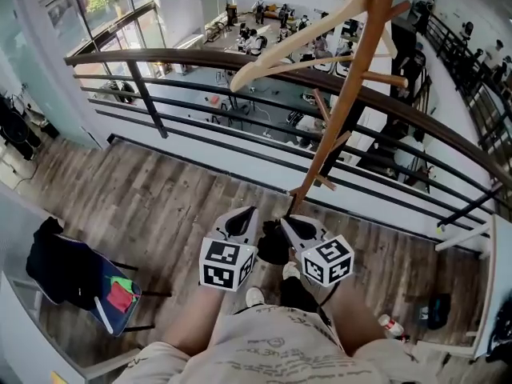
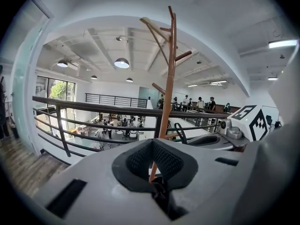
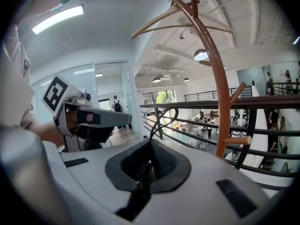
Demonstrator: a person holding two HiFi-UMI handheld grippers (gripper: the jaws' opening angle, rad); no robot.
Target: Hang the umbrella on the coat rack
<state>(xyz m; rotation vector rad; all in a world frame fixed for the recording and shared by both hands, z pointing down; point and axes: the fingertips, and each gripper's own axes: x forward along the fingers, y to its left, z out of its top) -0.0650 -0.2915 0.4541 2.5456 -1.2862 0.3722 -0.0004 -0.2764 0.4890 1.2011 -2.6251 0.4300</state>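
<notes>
Left gripper [image 1: 244, 214] — jaws pressed together, with what looks like dark umbrella fabric caught low in the seam. The black folded umbrella [image 1: 273, 245] hangs between both grippers, above the wooden floor [image 1: 160, 206]. Right gripper [image 1: 286, 221] pinches the umbrella's strap loop [image 3: 159, 116]. Wooden coat rack [image 1: 348, 94] stands just ahead by the railing [image 1: 160, 57] — a hanger [image 1: 304, 38] on its top.

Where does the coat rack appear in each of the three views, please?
Head view: coat rack, upper right, slanting.
Left gripper view: coat rack, centre, upright.
Right gripper view: coat rack, right of centre, curving.
Shared landmark: dark railing behind it.
</notes>
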